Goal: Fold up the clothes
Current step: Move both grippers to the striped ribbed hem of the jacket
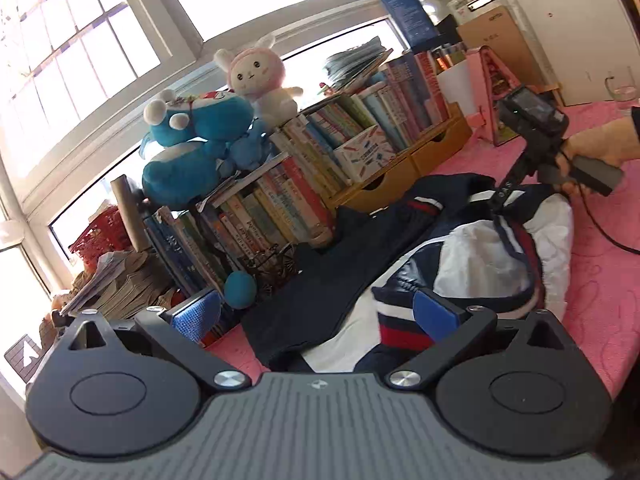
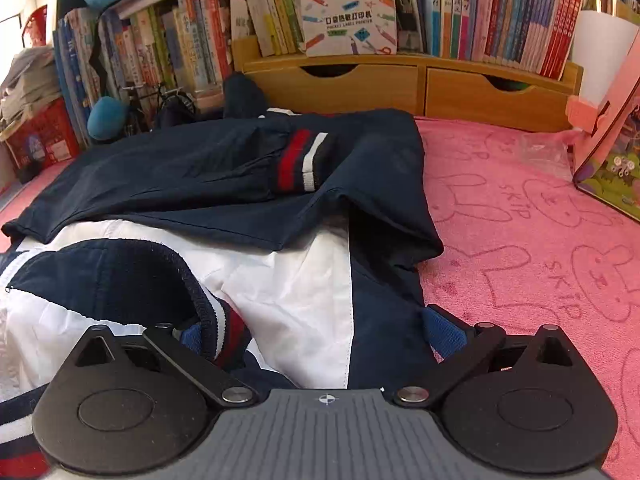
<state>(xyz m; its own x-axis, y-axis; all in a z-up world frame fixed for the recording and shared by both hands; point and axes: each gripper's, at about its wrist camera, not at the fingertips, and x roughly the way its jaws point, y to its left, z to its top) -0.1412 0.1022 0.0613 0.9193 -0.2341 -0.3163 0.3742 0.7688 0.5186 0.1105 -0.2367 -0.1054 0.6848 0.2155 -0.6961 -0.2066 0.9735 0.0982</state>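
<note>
A navy and white jacket [image 1: 460, 256] with red-white striped cuffs lies partly folded on the pink tablecloth [image 1: 592, 288]. My left gripper [image 1: 316, 316] is open just above the jacket's near end, with a striped cuff [image 1: 400, 328] between its blue pads. The right gripper [image 1: 500, 196] shows in the left wrist view, held by a hand, its tips down on the far end of the jacket. In the right wrist view the right gripper [image 2: 320, 336] is open over the jacket [image 2: 280, 280], its pads beside the collar [image 2: 228, 332]; a sleeve [image 2: 240, 164] lies folded across.
A wooden book rack [image 2: 400, 84] full of books lines the table's back edge, with plush toys [image 1: 200, 140] on top. A pink stand [image 2: 608, 140] is at the right. A red basket [image 1: 104, 236] and paper stacks are at the left.
</note>
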